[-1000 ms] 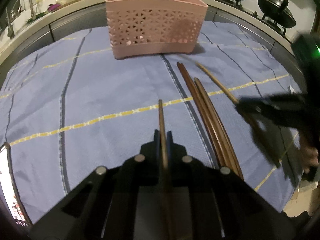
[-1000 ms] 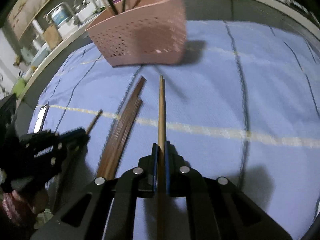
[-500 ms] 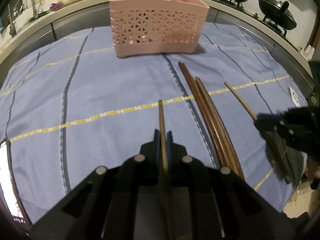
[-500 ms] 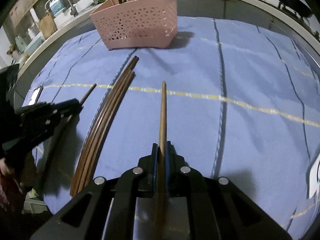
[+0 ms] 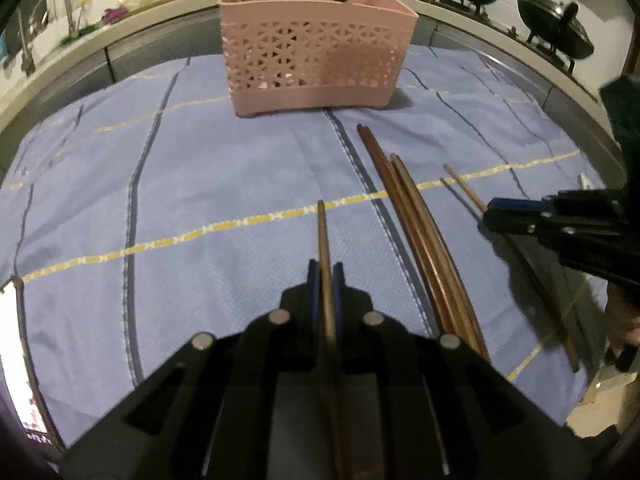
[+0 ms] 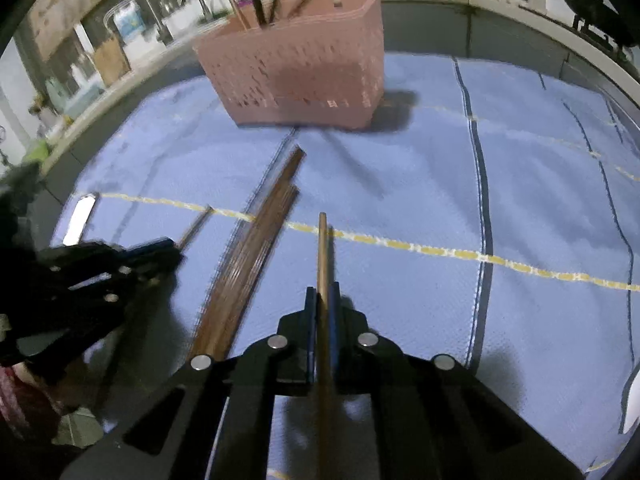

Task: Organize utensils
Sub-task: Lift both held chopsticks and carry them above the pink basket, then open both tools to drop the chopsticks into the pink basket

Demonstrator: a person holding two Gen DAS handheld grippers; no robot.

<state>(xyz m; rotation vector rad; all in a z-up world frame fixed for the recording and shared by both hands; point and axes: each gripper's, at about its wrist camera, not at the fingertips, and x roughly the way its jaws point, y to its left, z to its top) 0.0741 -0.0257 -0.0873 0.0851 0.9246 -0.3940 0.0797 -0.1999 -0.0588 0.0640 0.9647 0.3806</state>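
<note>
While both grippers pointed down at the blue cloth [image 5: 224, 168], here's how things sat, all relative to the pink basket [image 5: 316, 60]:

Left gripper [image 5: 326, 276]: clamped on a dark chopstick [image 5: 322, 232], tip aimed toward the basket, well short of it.
Right gripper [image 6: 322, 300]: pinched tight on a lighter chopstick [image 6: 322, 248], also aimed basket-ward.
Loose chopsticks [image 5: 416, 220]: a bundle on the cloth in front of the basket, between the two grippers.
Basket contents: a few utensils stood inside, probably chopsticks, too blurry to be sure.
Woks [image 5: 554, 34]: on the stove beyond the basket, to its right.
</note>
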